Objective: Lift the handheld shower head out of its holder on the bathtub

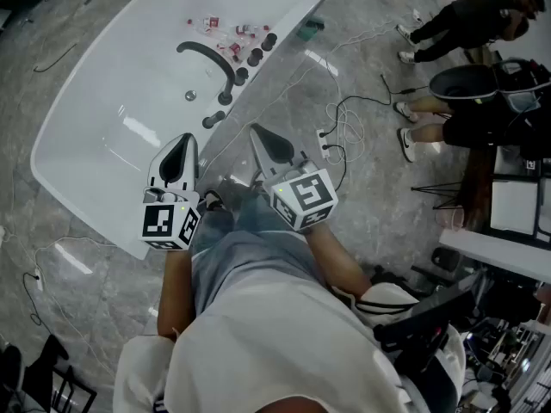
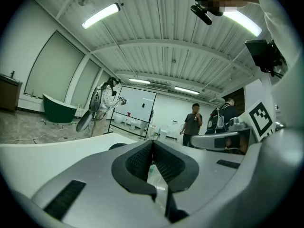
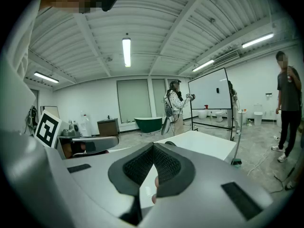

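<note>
Head view: white bathtub at ten o'clock, its black shower head resting on the rim at eleven. Left gripper view: left gripper closed, empty. Right gripper view: right gripper closed, empty. The shower head looks stiff, light and slick; grip its middle.

The big white bathtub looks smooth and shiny, the grey stone floor gleams, and the black pads on the grey plastic left gripper look rough and matt.
</note>
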Demonstrator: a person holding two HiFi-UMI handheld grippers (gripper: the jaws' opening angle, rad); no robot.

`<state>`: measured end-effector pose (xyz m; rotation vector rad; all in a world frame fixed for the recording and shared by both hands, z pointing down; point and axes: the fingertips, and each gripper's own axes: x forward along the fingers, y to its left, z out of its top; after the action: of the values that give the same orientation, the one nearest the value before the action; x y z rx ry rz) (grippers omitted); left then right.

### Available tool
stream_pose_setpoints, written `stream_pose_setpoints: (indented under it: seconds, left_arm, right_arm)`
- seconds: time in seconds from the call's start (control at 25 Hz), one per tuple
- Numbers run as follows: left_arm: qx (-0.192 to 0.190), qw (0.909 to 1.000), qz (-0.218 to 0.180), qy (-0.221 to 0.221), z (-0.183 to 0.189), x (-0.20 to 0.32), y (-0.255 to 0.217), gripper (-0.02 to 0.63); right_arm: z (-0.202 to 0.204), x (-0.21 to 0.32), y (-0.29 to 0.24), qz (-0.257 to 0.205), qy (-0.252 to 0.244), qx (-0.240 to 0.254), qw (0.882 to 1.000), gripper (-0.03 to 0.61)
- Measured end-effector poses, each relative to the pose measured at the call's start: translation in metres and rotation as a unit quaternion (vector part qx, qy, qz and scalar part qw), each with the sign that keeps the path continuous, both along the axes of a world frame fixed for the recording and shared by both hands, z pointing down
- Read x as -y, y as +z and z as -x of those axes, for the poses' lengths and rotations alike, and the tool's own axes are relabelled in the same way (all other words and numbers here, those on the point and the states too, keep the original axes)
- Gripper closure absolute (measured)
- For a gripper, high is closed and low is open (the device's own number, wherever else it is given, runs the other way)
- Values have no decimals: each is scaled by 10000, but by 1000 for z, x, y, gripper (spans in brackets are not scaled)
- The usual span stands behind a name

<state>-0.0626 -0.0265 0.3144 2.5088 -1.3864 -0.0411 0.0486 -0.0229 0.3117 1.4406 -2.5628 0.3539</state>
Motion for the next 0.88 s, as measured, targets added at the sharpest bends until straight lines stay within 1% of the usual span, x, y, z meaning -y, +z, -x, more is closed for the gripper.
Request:
stream_pose_setpoints:
  seconds: [0.36,0.44,0.52,0.64,0.72,0.76,0.8,0.88]
  left_arm:
    - [43,9999,7,-110,11,12,25,595]
    - [-28,9998,-97,-172,13,17,30,595]
    - [-61,9995,-201,-235,15,21,33,595]
    - [-73,9993,-277,-258,16,24,40,595]
    - [-94,9991,-322,-265,16,27,47,595]
    - [-114,9989,-358,-267,15,28,50,595]
    - [-129,9987,-412,-273,14,30,54,595]
    - [-93,9979,-558,-317,14,36,67,595]
  right_arm:
    - [16,7,26,95,-78,-4,9999,563]
    - [19,13,35,34,-116,102,9999,563]
    - [22,20,45,-120,-115,205,9997,563]
    - [26,27,65,-337,36,85,9994,560]
    - [28,31,87,-274,103,69,9995,557]
    - [29,32,100,-186,111,94,9997,519]
    - [29,33,113,-85,117,122,9998,448]
    - [31,36,145,98,175,112,9997,407]
